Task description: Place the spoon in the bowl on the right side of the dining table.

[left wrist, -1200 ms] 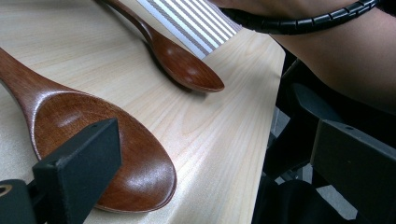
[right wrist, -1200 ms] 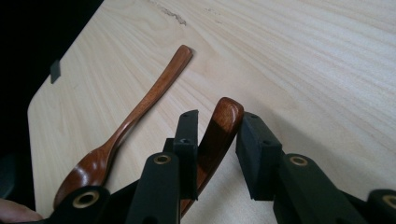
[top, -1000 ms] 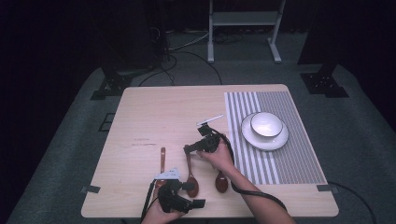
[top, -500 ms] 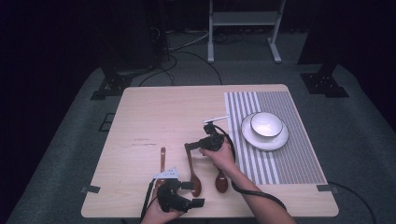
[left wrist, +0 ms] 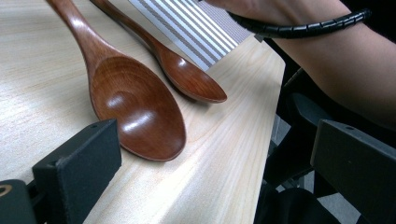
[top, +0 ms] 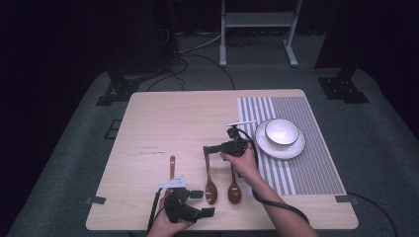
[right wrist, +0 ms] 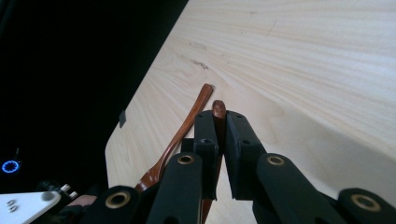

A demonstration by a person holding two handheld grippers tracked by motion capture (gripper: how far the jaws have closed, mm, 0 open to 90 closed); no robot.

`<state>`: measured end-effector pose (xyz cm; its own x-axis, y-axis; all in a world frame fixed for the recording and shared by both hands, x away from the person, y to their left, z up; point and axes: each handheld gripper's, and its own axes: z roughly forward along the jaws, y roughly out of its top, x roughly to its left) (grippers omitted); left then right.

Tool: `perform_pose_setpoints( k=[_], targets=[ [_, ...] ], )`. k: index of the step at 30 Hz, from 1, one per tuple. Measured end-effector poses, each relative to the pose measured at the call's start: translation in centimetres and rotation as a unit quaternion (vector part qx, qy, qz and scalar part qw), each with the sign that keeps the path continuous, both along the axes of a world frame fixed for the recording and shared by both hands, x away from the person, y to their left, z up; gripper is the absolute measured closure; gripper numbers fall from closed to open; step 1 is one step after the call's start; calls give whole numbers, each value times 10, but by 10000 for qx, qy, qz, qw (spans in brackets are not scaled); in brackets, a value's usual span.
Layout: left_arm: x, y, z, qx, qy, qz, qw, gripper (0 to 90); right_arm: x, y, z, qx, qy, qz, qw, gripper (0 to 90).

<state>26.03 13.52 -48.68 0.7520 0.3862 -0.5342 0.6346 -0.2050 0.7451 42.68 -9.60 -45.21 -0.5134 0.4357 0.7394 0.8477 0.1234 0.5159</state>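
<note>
Right gripper view: no legible writing, apparently.

On the table (top: 148, 123) three spoons lie side by side near the front edge: the left spoon (top: 171, 168), the middle spoon (top: 209, 185) and the right spoon (top: 233, 190). To their right a striped mat (top: 316, 168) covers the table's right part, and on its far half a plate (top: 291, 148) carries a bowl (top: 281, 131). A metal stand (top: 257, 19) rises behind the table.
</note>
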Motion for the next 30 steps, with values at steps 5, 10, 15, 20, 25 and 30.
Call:
perform_pose_setpoints(
  k=[5, 10, 15, 20, 25, 30],
  targets=[
    [0, 0, 0, 0, -29, 9, 10000, 5, 0, -14, 5, 110, -73, -129, 9998, 835],
    [1, 2, 0, -2, -19, 37, 10000, 5, 0, -26, 9, 177, -145, -275, 9994, 836],
    [1, 3, 1, -16, -15, 51, 10000, 5, 1, -40, 16, 282, -217, -462, 9983, 835],
    [1, 2, 0, -16, 3, 52, 10000, 5, 1, -56, 24, 364, -272, -664, 9968, 836],
    [1, 3, 0, -19, 4, 62, 10000, 5, 1, -72, 32, 410, -351, -847, 9949, 836],
    [1, 3, 1, -17, -81, 80, 9999, 5, 1, -88, 38, 441, -374, -1052, 9928, 836]
  ],
)
